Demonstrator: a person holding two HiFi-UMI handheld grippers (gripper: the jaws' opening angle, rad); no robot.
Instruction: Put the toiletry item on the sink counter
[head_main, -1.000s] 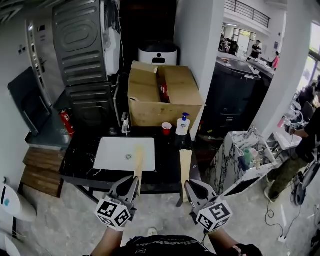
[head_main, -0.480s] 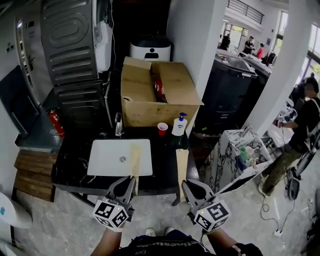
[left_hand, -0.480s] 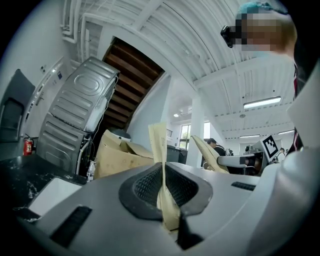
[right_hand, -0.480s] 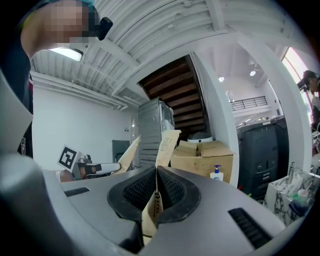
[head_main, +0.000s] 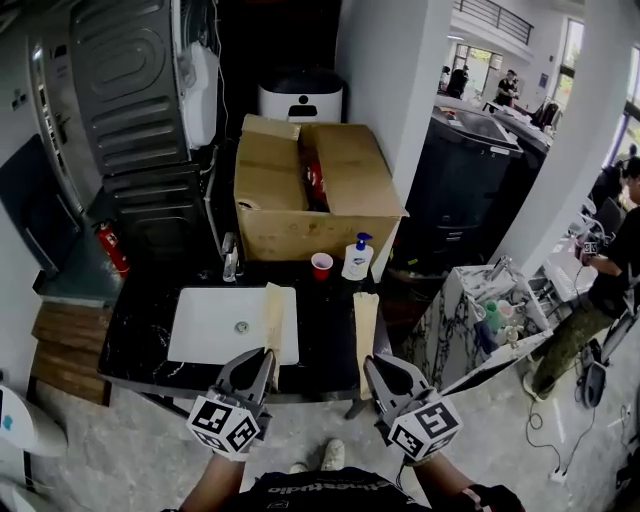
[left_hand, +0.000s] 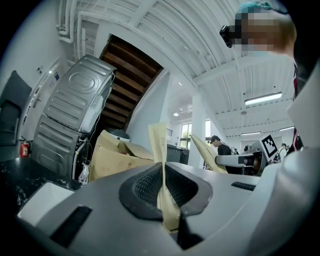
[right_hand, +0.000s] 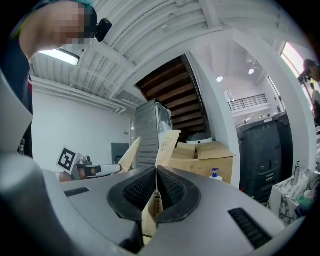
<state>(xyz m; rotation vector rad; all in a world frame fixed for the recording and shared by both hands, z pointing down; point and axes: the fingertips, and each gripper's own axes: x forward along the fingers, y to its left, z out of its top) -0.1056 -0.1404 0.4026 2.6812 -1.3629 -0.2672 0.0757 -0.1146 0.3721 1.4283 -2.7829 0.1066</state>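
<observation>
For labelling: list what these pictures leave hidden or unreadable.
- Contents of the left paper sleeve and right paper sleeve: paper hides them, every view.
- Print on the right paper sleeve, right gripper view: too small.
- Red item in the cardboard box, head view: flaps hide most.

We hold the left tool (head_main: 267, 353) and the right tool (head_main: 373, 360) side by side ahead of us, both about level, marker cubes toward us, left jaws clamped on a tan packet (head_main: 273, 310), right jaws on a second tan packet (head_main: 366, 315).
</observation>
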